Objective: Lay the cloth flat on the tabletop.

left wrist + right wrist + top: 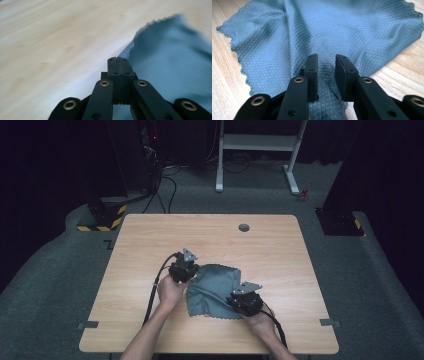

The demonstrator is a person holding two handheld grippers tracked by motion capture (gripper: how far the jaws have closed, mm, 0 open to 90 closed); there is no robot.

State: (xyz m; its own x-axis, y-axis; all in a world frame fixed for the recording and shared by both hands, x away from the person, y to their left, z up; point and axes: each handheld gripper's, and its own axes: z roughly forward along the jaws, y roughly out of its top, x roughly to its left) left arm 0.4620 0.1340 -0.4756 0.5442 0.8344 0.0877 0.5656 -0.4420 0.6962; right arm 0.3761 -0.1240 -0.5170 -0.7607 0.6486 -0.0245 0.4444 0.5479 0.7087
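The blue-grey diamond-weave cloth (215, 290) lies crumpled mid-table. The left gripper (117, 61) pinches the cloth's edge, likely for folding; the right gripper (326, 65), jaws spread, straddles its near fold.

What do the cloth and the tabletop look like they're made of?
Cloth: a thin woven textile, probably microfibre, matte grey-blue, with a fine diamond weave and zigzag-cut edges; it drapes and folds softly. Tabletop: light wood-grain surface, likely laminate rather than solid wood, going by its smooth, even, low-sheen finish and rounded corners.
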